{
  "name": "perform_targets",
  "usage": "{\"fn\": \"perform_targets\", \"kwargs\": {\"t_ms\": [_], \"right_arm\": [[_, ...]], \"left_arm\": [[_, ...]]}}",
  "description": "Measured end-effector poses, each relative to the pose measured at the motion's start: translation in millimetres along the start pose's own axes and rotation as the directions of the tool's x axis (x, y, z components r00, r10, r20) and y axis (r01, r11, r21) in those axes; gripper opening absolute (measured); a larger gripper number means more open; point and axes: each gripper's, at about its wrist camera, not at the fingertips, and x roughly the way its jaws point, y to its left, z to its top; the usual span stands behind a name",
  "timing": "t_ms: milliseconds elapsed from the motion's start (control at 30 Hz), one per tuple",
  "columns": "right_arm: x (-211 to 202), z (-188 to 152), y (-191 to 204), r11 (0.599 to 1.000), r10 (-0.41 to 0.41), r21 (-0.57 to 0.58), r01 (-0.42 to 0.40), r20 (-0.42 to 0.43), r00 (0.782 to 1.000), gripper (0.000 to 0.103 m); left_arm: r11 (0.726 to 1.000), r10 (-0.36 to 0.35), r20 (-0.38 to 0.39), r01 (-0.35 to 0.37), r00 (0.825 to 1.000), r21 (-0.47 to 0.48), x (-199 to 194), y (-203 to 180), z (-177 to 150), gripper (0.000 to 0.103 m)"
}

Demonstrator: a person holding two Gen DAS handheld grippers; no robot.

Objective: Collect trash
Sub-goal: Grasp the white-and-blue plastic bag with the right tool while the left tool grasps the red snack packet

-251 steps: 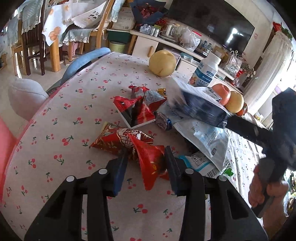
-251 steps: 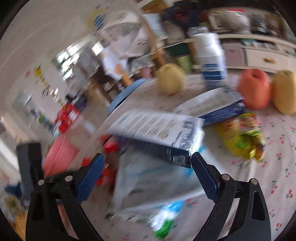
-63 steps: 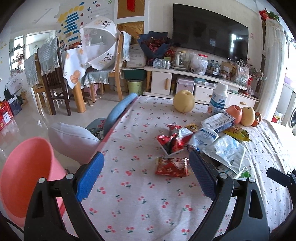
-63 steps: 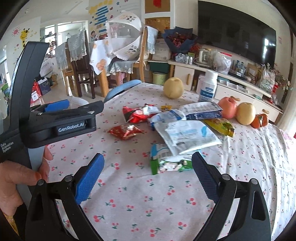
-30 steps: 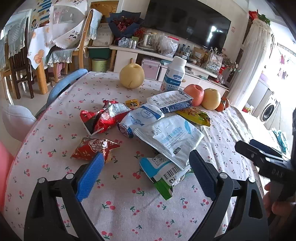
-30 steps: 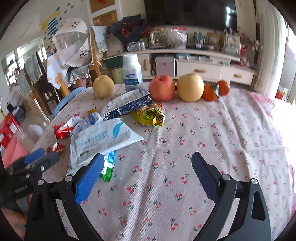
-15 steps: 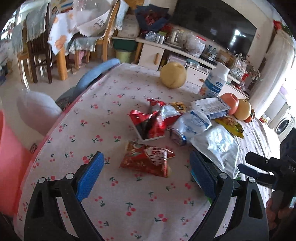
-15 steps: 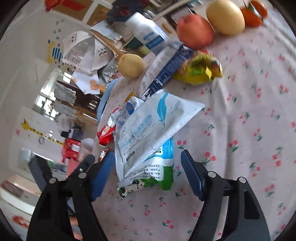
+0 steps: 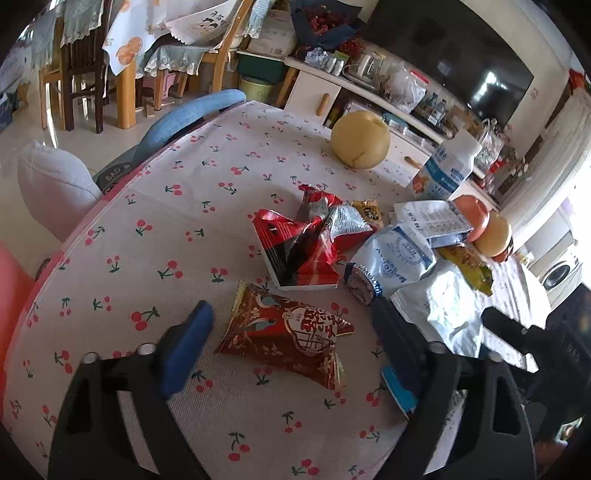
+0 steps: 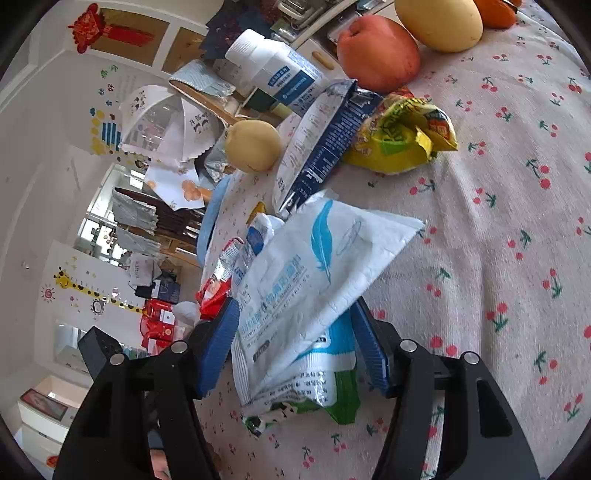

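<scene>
Left gripper [image 9: 288, 338]: jaws set wide, just been closing; blue pads flank the red snack packet, clear gaps on both sides, no contact
Red snack packet [image 9: 284, 334]: flat on the cherry-print tablecloth [image 9: 147, 229], between the left fingers, just in front of the crumpled red wrapper
Crumpled red wrapper [image 9: 303, 243]: red, black and silver, further out, beside a white-and-blue pouch [image 9: 395, 258]
Right gripper [image 10: 293, 339]: jaws partly drawn in, just been closing; the left pad sits at the edge of the white feather-print bag, the right pad is against the blue, white and green packet under it; whether they press I cannot tell
White feather-print bag [image 10: 314, 269]: lies between the right fingers, on top of the blue, white and green packet [image 10: 332, 376], one corner pointing out over the cloth
Beyond the bag: dark blue and white carton [image 10: 321, 140] lying on its side, yellow-green wrapper [image 10: 402, 136] touching it
Far end of the table: white bottle [image 10: 273, 70], red apple [image 10: 378, 53], yellow pear [image 10: 439, 24], round yellow pear [image 9: 360, 140] apart from them
Off the table: blue chair back [image 9: 192, 114], pale cushion [image 9: 55, 184]
</scene>
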Motion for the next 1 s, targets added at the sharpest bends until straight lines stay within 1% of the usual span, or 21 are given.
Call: {"fn": "perform_targets", "kwargs": {"t_ms": [33, 67, 100, 133, 167, 267, 333, 433, 500, 633, 733, 800, 867, 933, 1000], "right_arm": [[2.3, 1.7, 1.2, 1.000, 0.003, 0.000, -0.003, 0.004, 1.000, 0.062], [4.0, 1.9, 1.2, 1.000, 0.011, -0.002, -0.011, 0.006, 1.000, 0.058], [6.1, 2.8, 1.4, 1.000, 0.015, -0.004, -0.015, 0.004, 1.000, 0.056], [8.4, 3.5, 1.0, 1.000, 0.021, -0.003, -0.020, 0.002, 1.000, 0.051], [11.4, 4.1, -0.6, 0.999, 0.038, 0.008, -0.038, 0.001, 0.999, 0.046], [14.5, 6.1, -8.2, 0.996, 0.076, 0.050, -0.077, 0.006, 0.997, 0.036], [15.2, 7.2, -12.7, 0.994, 0.088, 0.065, -0.088, 0.009, 0.996, 0.033], [15.5, 7.7, -18.3, 0.986, 0.131, 0.103, -0.131, 0.005, 0.991, 0.034], [15.1, 8.9, -20.4, 0.981, 0.153, 0.118, -0.153, 0.012, 0.988, 0.036], [16.4, 8.6, -17.1, 0.985, 0.145, 0.098, -0.145, 0.012, 0.989, 0.037], [17.8, 6.4, -13.6, 0.988, 0.135, 0.072, -0.136, 0.016, 0.991, 0.035], [19.4, 5.1, -11.6, 0.993, 0.107, 0.056, -0.108, 0.020, 0.994, 0.025], [21.5, 3.3, -13.7, 0.993, 0.102, 0.061, -0.103, 0.022, 0.995, 0.017], [20.0, 2.5, -10.7, 0.993, 0.109, 0.047, -0.110, 0.036, 0.993, 0.014], [14.5, 1.9, -0.5, 0.995, 0.102, -0.005, -0.102, 0.058, 0.993, 0.011]], "left_arm": [[1.000, 0.007, -0.005, -0.007, 1.000, 0.008, 2.4, -1.3, -0.7, 0.075], [1.000, 0.017, 0.004, -0.017, 1.000, 0.019, 1.7, -2.1, -1.5, 0.074], [0.999, 0.020, 0.001, -0.020, 1.000, 0.031, 2.3, -4.2, -2.2, 0.069], [0.999, 0.018, 0.004, -0.018, 1.000, 0.041, 1.9, -5.3, -2.9, 0.067], [0.999, 0.013, 0.002, -0.013, 1.000, 0.049, 1.7, -6.5, -3.6, 0.067], [0.997, 0.004, 0.001, -0.004, 1.000, 0.075, 0.2, -10.5, -7.0, 0.066], [0.995, 0.001, 0.001, -0.001, 1.000, 0.100, -0.3, -13.9, -8.3, 0.065], [0.991, -0.006, 0.002, 0.006, 1.000, 0.132, -2.6, -19.1, -11.4, 0.062], [0.990, -0.017, 0.000, 0.017, 1.000, 0.139, -3.7, -20.6, -13.9, 0.061], [0.986, -0.034, 0.000, 0.034, 0.999, 0.161, -5.7, -25.7, -19.0, 0.059], [0.985, -0.048, -0.005, 0.048, 0.999, 0.168, -7.1, -27.1, -21.7, 0.058], [0.984, -0.056, -0.008, 0.056, 0.998, 0.169, -8.4, -27.2, -23.2, 0.057], [0.984, -0.063, -0.011, 0.064, 0.998, 0.169, -9.8, -26.1, -23.9, 0.057], [0.984, -0.071, -0.014, 0.072, 0.997, 0.165, -11.3, -23.9, -24.1, 0.056], [0.984, -0.077, -0.015, 0.079, 0.997, 0.159, -12.5, -21.2, -24.3, 0.056]]}}
